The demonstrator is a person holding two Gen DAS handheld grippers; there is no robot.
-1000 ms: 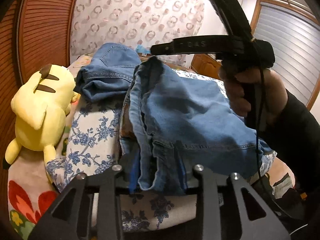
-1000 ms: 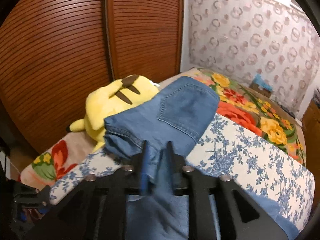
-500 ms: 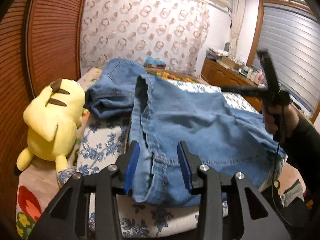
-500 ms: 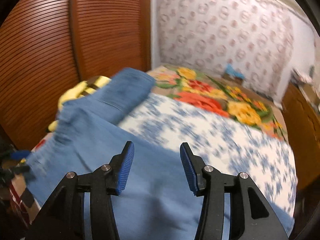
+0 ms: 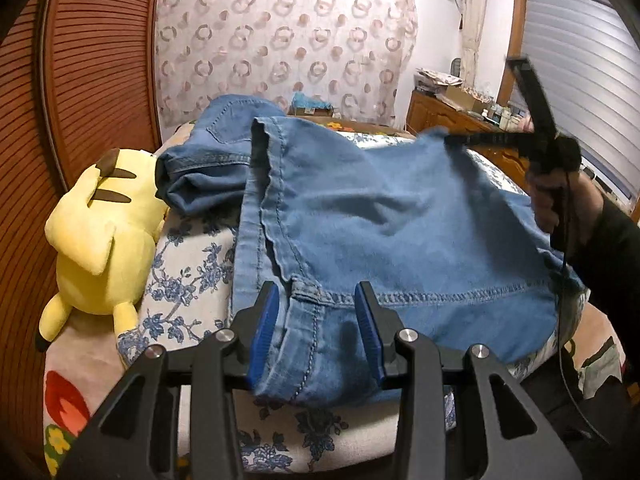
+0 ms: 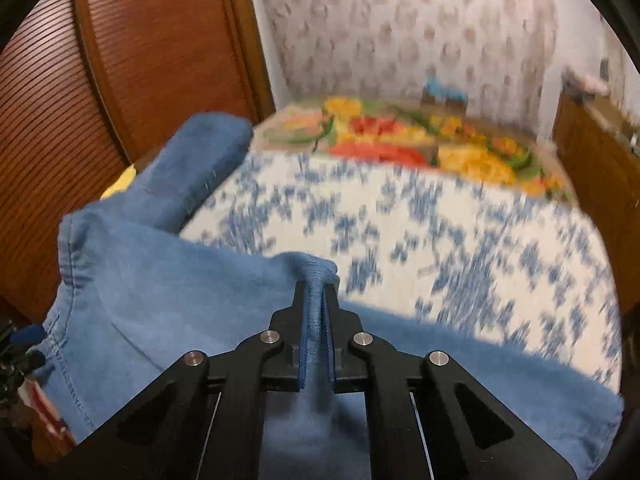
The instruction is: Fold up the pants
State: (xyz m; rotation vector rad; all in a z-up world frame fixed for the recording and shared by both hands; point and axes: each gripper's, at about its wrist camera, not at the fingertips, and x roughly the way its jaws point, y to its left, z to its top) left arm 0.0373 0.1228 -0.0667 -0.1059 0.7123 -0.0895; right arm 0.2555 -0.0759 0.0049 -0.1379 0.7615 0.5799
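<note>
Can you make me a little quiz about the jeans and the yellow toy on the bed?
1. True or false: the right hand-held gripper is shut on the blue denim pants.
2. What lies left of the pants in the left wrist view? A) yellow plush toy B) red ball C) green book
3. Fill in: the left hand-held gripper has its blue pads ____ over the waistband.

Key: 1 true; 2 A; 3 open.

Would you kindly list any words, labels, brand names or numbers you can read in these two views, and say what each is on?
No text is readable in either view.
Box by the far wall: has a pale label, too small to read.
Items on the dresser: too small and blurred to read.
Jeans: no label shows.
</note>
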